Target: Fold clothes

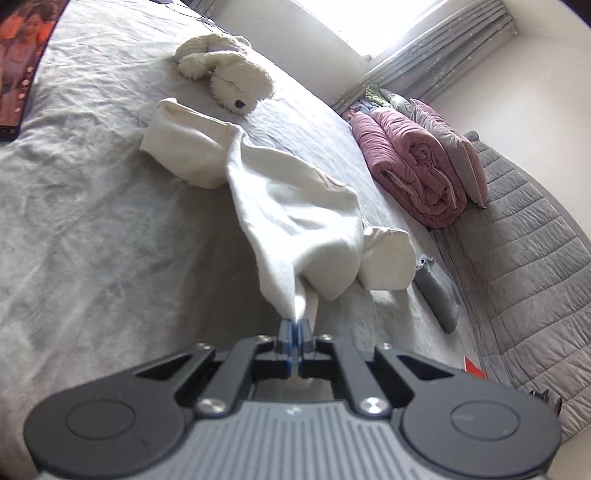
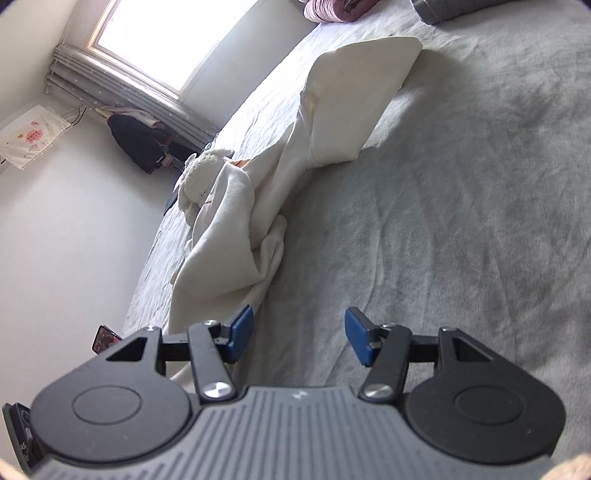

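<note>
The left tongs (image 1: 295,326) pinched the white garment's (image 1: 295,206) edge, drawing it out; the right tongs (image 2: 299,338), spread and empty, next needed another edge.

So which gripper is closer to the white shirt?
Left. The left gripper is shut on an edge of the white shirt, lifting it. The right gripper is open, empty, just beside it above the bed.

A white plush toy (image 1: 225,79) lies at upper centre on the grey bed (image 1: 92,192), a rolled pink quilt (image 1: 410,166) and pillow (image 1: 448,147) sit at right, and a bright window (image 2: 159,33) fills the upper left of the right wrist view.
</note>
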A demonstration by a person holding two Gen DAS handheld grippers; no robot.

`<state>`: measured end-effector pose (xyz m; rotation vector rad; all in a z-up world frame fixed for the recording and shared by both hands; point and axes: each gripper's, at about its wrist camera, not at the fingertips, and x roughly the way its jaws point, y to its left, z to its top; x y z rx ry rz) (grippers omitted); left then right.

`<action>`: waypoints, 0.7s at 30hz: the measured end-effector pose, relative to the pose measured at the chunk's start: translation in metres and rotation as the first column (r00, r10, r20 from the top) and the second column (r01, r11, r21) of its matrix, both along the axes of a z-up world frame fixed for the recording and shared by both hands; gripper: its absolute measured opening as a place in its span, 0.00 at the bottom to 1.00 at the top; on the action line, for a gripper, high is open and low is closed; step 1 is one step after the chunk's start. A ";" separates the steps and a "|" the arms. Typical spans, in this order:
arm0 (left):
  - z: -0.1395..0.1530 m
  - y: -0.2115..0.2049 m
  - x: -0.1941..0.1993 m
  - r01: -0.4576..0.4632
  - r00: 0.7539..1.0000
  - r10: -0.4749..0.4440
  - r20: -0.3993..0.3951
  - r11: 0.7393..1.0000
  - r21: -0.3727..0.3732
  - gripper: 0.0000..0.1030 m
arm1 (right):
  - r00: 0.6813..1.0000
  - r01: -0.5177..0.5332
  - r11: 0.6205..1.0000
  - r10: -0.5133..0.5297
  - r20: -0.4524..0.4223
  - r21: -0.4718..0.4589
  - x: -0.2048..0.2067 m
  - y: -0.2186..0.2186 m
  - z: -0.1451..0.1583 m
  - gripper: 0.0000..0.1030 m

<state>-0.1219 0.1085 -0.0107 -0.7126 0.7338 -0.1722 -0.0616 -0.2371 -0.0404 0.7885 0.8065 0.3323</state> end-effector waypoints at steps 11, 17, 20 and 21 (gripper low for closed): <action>0.008 0.027 -0.058 -0.080 0.996 0.080 0.050 0.997 0.005 0.02 | 1.000 0.004 1.000 -0.003 0.009 -0.030 -0.011 0.007 -0.010 0.58; -0.005 0.032 -0.052 -0.087 0.996 0.084 0.029 0.993 0.082 0.02 | 1.000 -0.001 0.999 0.001 0.014 -0.035 0.006 0.012 -0.011 0.58; -0.015 0.035 -0.046 -0.081 0.997 0.080 0.020 0.992 0.092 0.04 | 1.000 0.004 0.999 -0.003 0.017 -0.035 0.019 0.012 -0.014 0.58; -0.018 0.036 -0.044 -0.079 0.997 0.078 0.015 0.993 0.089 0.06 | 1.000 0.006 0.999 -0.005 0.018 -0.034 0.023 0.012 -0.014 0.58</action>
